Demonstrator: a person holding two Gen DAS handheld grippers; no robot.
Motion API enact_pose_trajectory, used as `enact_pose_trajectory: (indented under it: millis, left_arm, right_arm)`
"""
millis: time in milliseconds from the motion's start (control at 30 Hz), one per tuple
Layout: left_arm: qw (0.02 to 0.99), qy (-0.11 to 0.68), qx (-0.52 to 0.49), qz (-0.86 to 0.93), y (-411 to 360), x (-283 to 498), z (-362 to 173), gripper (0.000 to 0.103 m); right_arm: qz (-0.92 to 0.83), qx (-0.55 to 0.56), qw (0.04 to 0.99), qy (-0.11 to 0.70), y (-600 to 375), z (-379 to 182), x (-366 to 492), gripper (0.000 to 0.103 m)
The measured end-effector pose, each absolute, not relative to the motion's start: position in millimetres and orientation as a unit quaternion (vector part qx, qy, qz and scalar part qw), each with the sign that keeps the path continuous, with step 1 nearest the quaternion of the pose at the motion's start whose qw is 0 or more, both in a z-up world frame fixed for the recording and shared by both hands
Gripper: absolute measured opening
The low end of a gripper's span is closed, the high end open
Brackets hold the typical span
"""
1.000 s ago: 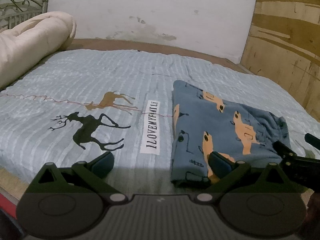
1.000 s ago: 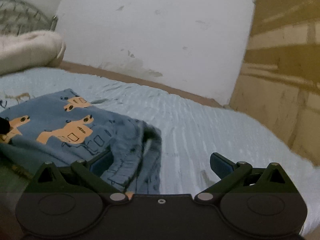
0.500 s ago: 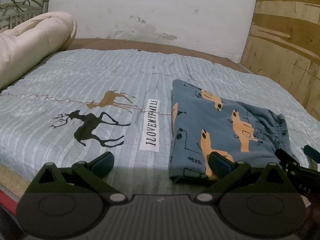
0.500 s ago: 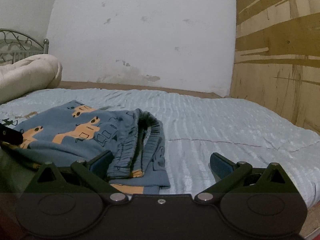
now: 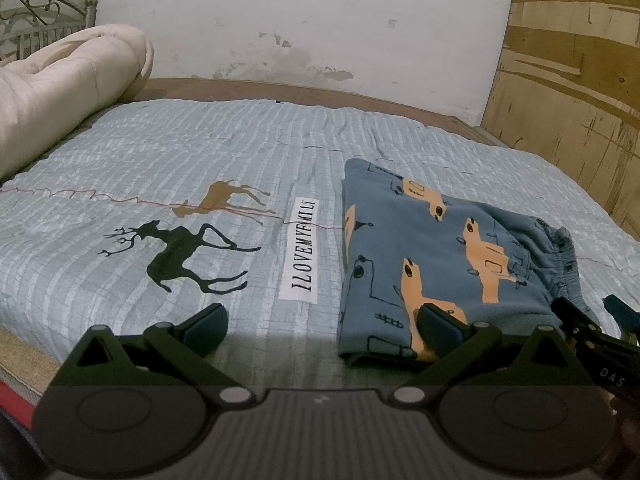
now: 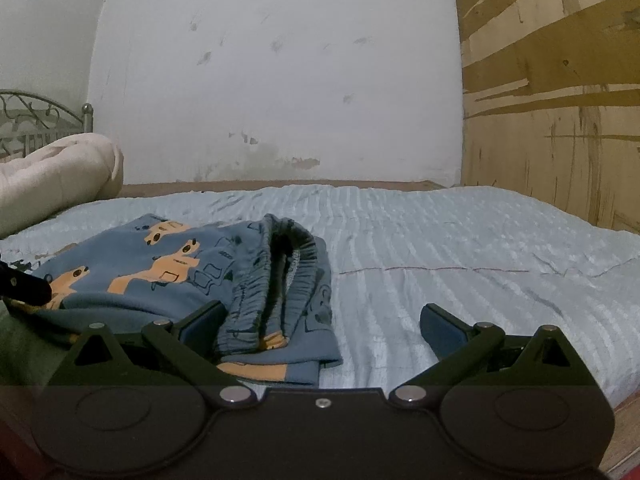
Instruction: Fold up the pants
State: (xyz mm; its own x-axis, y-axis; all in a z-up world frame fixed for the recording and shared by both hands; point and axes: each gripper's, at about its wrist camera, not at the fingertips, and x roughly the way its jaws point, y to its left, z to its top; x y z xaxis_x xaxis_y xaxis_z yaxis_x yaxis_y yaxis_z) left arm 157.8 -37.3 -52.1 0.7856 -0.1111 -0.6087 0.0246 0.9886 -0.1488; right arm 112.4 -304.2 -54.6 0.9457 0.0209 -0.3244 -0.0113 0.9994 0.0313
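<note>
Blue pants with orange car prints point(image 5: 436, 252) lie folded into a compact rectangle on the bed's right half. In the right wrist view the pants point(image 6: 168, 272) show their elastic waistband point(image 6: 280, 264) facing me. My left gripper point(image 5: 322, 328) is open and empty, hovering at the bed's near edge just left of the pants. My right gripper point(image 6: 322, 322) is open and empty, just off the pants' waistband end; it also shows at the right edge of the left wrist view point(image 5: 592, 320).
A light blue striped quilt point(image 5: 180, 168) with deer prints and a text label covers the bed. A rolled cream duvet point(image 5: 60, 92) lies at the far left by a metal headboard point(image 5: 40, 16). A plywood wall point(image 6: 560, 100) stands on the right.
Both grippers have pulled back from the folded pants toward the near edge. The right wrist view has swung level and steadied. The pants lie still.
</note>
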Motion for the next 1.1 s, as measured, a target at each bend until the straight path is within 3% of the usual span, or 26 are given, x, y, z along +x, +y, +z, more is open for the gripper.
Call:
enact_pose_trajectory:
  millis: [600,900,1100]
  left_arm:
    - [0.934,0.344,-0.046,-0.08,-30.5,172.7,-43.3,0.102]
    - [0.924,0.356,-0.049,-0.132,-30.3,209.8,-47.0,0.102]
    - [0.922,0.36,-0.044,-0.136,-39.4,222.1,-49.7,0.102]
  right_arm:
    - [0.066,0.052,0.987,0.14,-321.1,-35.0,110.1,0.102]
    - [0.208,0.093,0.935,0.273,-351.4,-27.2,185.2,0.102]
    - [0.242,0.154,0.908,0.305,-366.9,-33.3,225.5,0.102]
